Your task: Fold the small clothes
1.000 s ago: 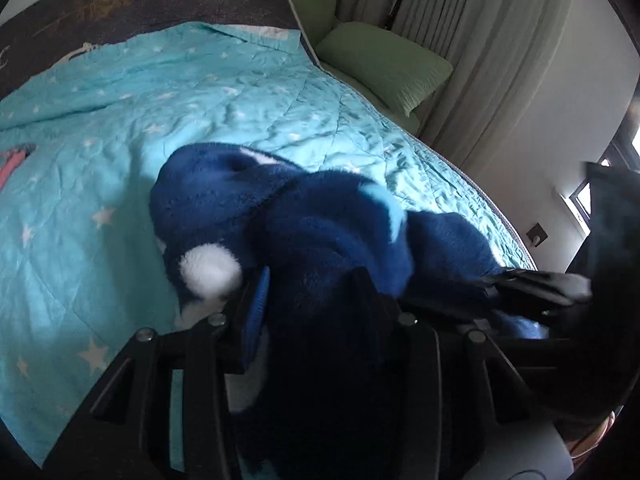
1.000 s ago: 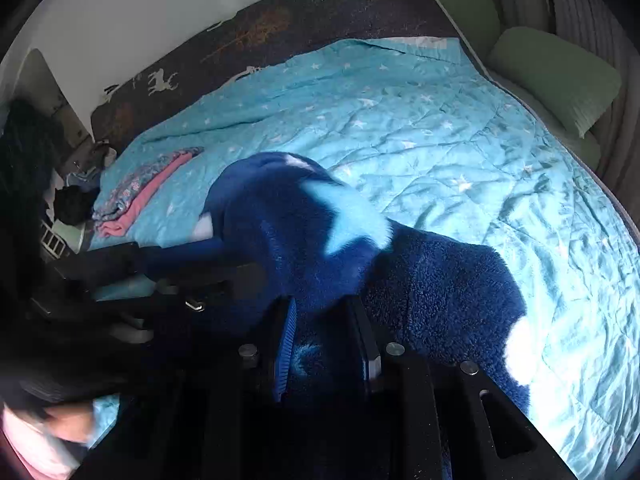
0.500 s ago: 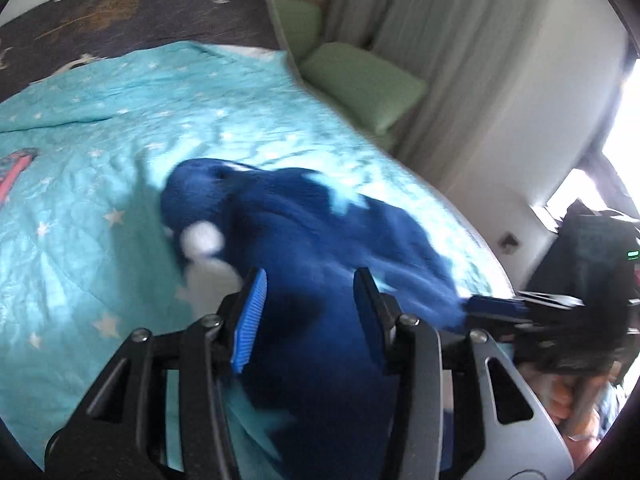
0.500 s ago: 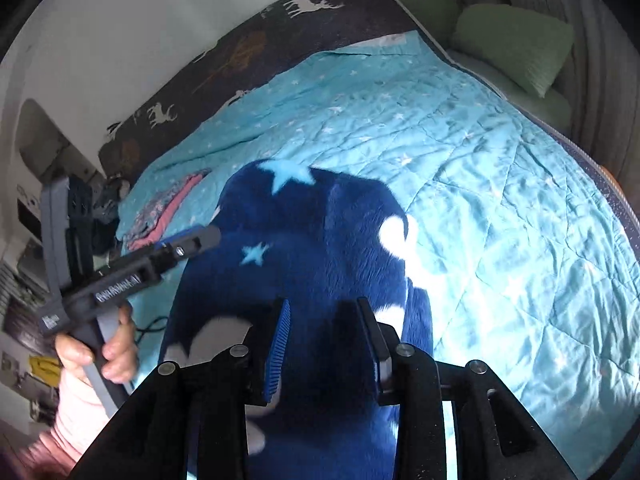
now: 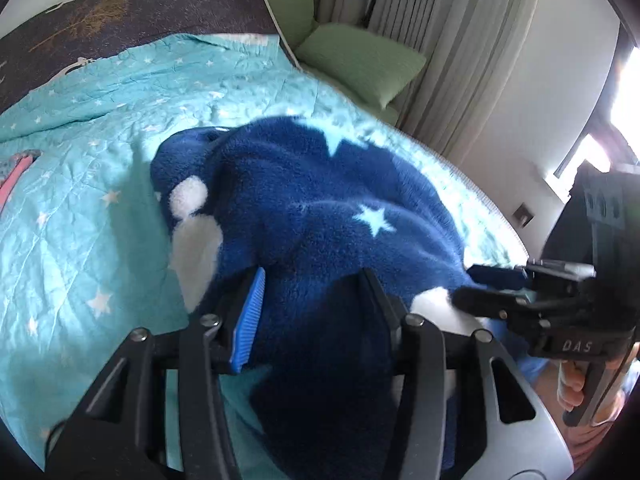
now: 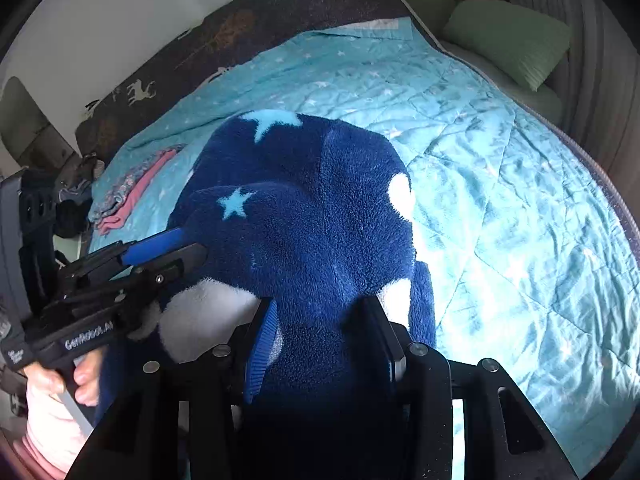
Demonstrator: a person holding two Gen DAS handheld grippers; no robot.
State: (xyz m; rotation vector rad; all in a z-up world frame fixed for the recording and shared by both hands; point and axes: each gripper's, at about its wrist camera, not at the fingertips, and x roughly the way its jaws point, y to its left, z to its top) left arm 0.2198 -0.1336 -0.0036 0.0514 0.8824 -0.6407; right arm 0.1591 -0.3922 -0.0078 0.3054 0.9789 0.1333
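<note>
Daylight from a blown-out window (image 5: 624, 80); fisheye-warped edges.

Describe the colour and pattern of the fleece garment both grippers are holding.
The fleece garment is navy blue with light blue stars and white patches, clearest in the right wrist view.

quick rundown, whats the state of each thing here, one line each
navy fleece garment with stars: bunched, partly lifted off the bed, held at its near edge by both grippers
left gripper: shut on the fleece
right gripper: shut on the fleece
turquoise star quilt: spread over the bed, wrinkled
pink patterned clothes: lying in a flat pile on the quilt
</note>
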